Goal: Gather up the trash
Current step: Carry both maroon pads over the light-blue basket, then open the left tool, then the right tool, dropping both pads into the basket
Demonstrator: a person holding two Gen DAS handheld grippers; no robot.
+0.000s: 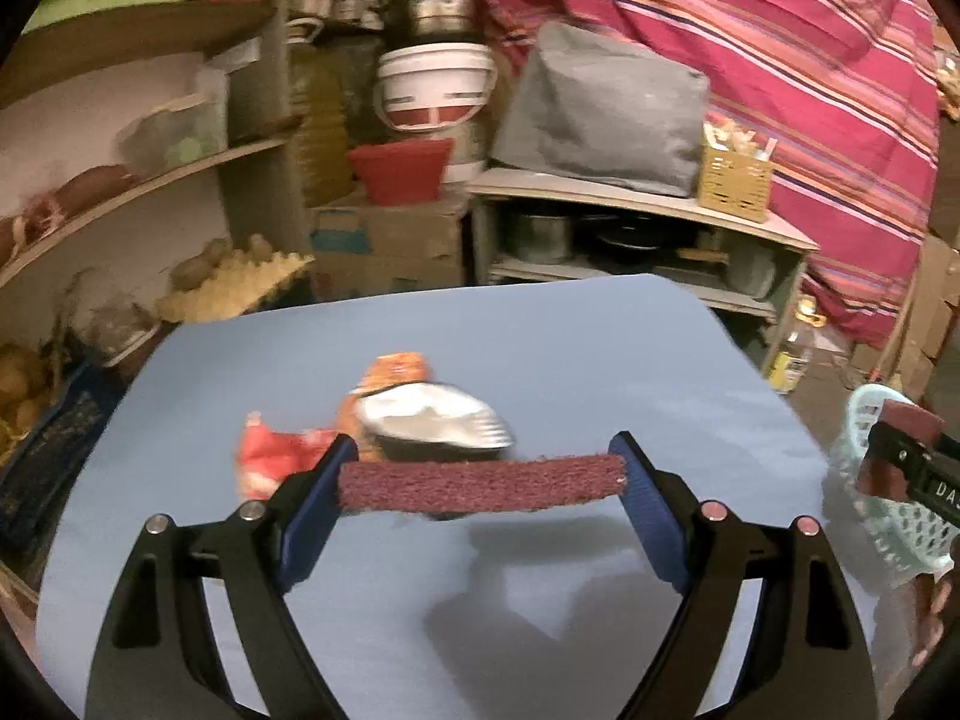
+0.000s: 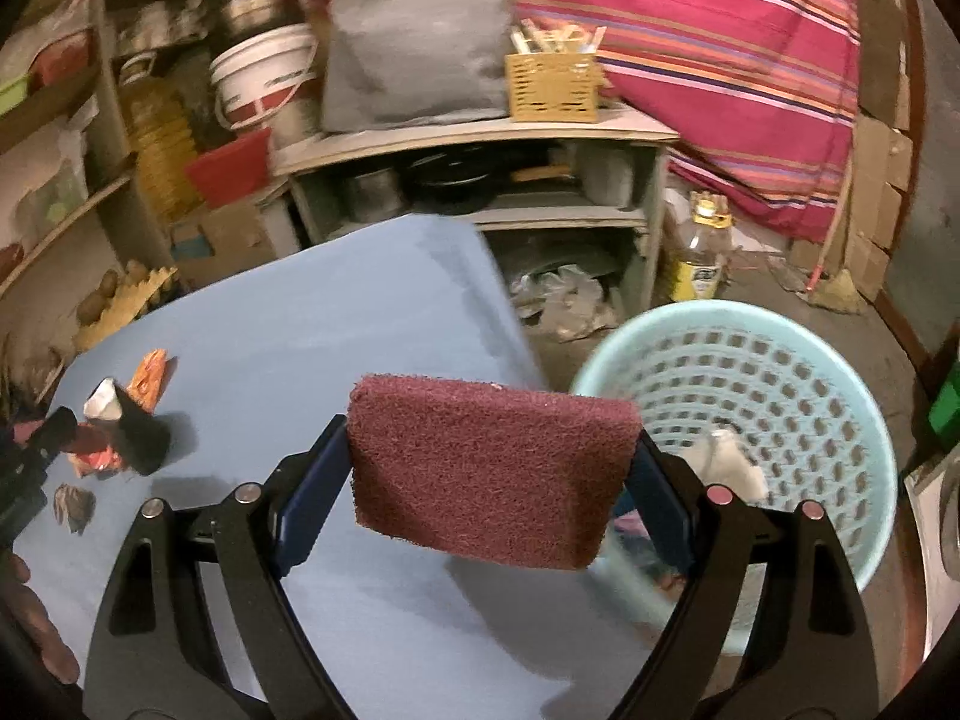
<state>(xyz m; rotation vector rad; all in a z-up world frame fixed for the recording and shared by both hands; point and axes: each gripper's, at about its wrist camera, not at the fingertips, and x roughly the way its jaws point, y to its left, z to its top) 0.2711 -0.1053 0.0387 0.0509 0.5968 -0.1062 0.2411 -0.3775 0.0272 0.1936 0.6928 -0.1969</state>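
My left gripper is shut on a maroon scouring pad, held edge-on above the blue table. Just beyond it lie an orange and silver snack wrapper and a red wrapper. My right gripper is shut on a second maroon scouring pad, held near the table's right edge beside the light blue trash basket. The basket holds a white crumpled piece. The wrappers show at the left of the right wrist view, with a dark scrap near them.
Cluttered shelves stand at the left, with a low grey shelf unit behind the table. A bottle stands on the floor beyond the basket. The left gripper shows at the right wrist view's left edge.
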